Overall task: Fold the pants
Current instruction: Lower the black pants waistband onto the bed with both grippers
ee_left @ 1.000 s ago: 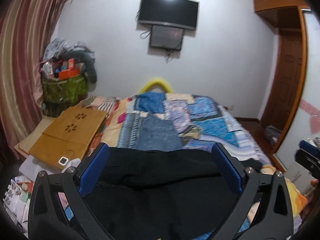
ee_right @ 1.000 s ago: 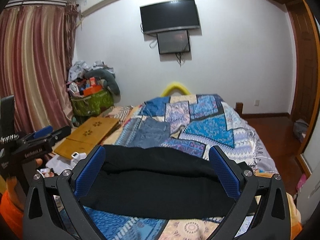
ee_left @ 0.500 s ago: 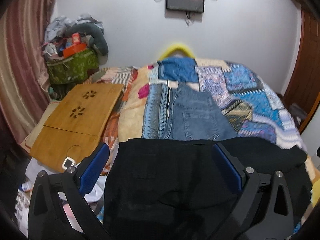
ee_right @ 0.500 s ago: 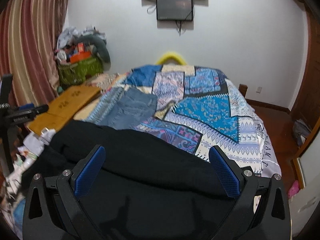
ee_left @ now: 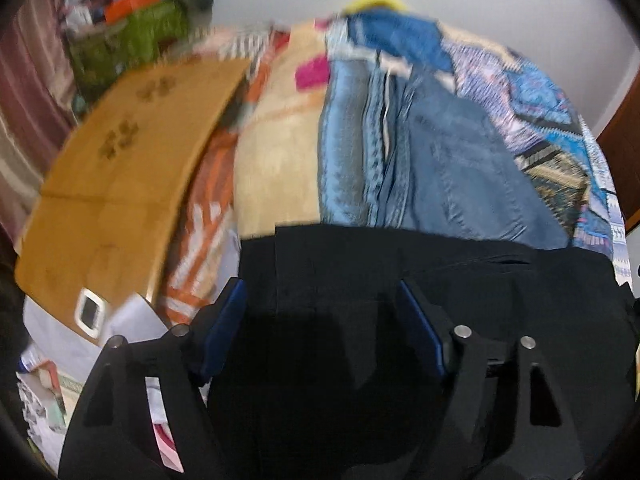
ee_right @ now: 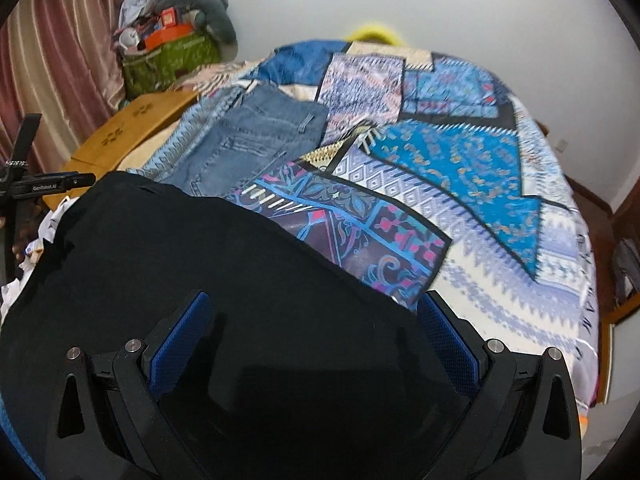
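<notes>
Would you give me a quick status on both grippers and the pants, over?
Left gripper open, over black pants. Right gripper open, over them too. Pants spread on quilt; folded jeans beyond, apart.

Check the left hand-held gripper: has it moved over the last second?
Yes. The left hand-held gripper has tipped downward: the wall TV has left its view, and the folded jeans now sit higher, with the black pants closer below.

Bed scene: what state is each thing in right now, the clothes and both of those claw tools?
Black pants: lying spread on the bed, not yet folded small.
Jeans: folded, flat on the quilt.
Left gripper: open, fingers astride the black pants.
Right gripper: open, over the black pants.
Wooden board: lying flat beside the bed.
</notes>
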`<state>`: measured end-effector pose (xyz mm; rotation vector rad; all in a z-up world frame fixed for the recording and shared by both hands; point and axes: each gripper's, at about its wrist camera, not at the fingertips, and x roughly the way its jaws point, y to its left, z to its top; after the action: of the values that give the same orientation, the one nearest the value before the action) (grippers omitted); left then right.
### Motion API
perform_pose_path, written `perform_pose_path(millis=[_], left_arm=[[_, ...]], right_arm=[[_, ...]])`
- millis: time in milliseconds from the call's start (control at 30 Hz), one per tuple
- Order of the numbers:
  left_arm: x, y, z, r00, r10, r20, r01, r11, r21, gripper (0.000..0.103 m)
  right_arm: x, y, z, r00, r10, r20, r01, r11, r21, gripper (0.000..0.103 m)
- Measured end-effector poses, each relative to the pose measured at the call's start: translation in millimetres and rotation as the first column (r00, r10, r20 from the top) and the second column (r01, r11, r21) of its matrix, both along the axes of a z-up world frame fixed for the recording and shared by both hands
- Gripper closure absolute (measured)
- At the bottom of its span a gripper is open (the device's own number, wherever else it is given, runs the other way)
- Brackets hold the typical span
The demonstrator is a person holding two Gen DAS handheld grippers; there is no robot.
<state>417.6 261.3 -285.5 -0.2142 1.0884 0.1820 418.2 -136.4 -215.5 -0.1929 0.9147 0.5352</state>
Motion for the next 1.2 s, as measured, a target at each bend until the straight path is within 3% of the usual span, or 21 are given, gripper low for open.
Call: perform_pose_path(millis=[100, 267, 300, 367, 400, 500, 567, 633, 667, 733, 800, 1000, 1133, 1200], left_arm=[[12, 6, -14, 0.999, 0.006, -0.047, -0.009, 0.997, -0.074, 0.026], [28, 10, -23, 0.998, 0.021, -0.053, -0.022, 1.000, -0.022, 0.026], [30, 10, -26, 0.998, 0.024, -0.058, -0.026, 0.999, -0.024, 0.027], [33, 12, -31, 0.997, 0.022, -0.076, -0.026, 0.998, -0.053, 0.040], [34, 12, -34, 0.996, 0.015, -0.084, -0.021, 0.997, -0.068, 0.044], [30, 11, -32, 0.998, 0.022, -0.066, -0.028, 0.996, -0.081, 0.052], [25, 9, -30, 0.998, 0.039, -0.055, -0.043, 0.996, -0.083, 0.063], [21, 8, -27, 0.997, 0.051, -0.051, -0.054, 0.996, -0.068, 0.072], [19, 8, -25, 0.997, 0.055, -0.046, -0.058, 0.996, -0.070, 0.074], [15, 8, -21, 0.997, 0.061, -0.046, -0.064, 0.995, -0.080, 0.078], [12, 5, -14, 0.998, 0.055, -0.041, -0.057, 0.997, -0.060, 0.080], [-1, -12, 25, 0.999, 0.008, 0.033, -0.010, 0.999, 0.052, 0.085], [-16, -21, 77, 0.986, -0.026, 0.165, 0.009, 0.994, 0.106, 0.087], [-21, -25, 93, 0.980, -0.041, 0.193, 0.018, 0.993, 0.120, 0.087]], right_arm=[[17, 7, -8, 0.999, 0.013, -0.041, -0.012, 1.000, 0.007, 0.001], [31, 18, -17, 0.995, 0.048, -0.083, -0.046, 0.999, 0.015, 0.004], [34, 20, -18, 0.994, 0.054, -0.090, -0.053, 0.998, 0.013, 0.009], [38, 23, -23, 0.992, 0.067, -0.107, -0.067, 0.998, 0.007, 0.018], [41, 24, -25, 0.992, 0.065, -0.106, -0.065, 0.998, 0.005, 0.029], [40, 24, -27, 0.994, 0.060, -0.088, -0.059, 0.998, 0.018, 0.035], [37, 25, -25, 0.994, 0.076, -0.073, -0.075, 0.997, 0.015, 0.045], [34, 25, -24, 0.994, 0.087, -0.062, -0.087, 0.996, 0.008, 0.061], [34, 26, -24, 0.994, 0.090, -0.063, -0.090, 0.996, 0.006, 0.065], [30, 27, -25, 0.992, 0.103, -0.066, -0.104, 0.995, -0.001, 0.085], [26, 29, -26, 0.992, 0.114, -0.062, -0.115, 0.993, -0.022, 0.095], [13, 23, -6, 0.996, 0.081, 0.039, -0.081, 0.997, -0.020, 0.099], [7, 14, 25, 0.992, 0.043, 0.118, -0.045, 0.999, 0.017, 0.100], [4, 9, 42, 0.990, 0.030, 0.137, -0.036, 0.999, 0.041, 0.100]])
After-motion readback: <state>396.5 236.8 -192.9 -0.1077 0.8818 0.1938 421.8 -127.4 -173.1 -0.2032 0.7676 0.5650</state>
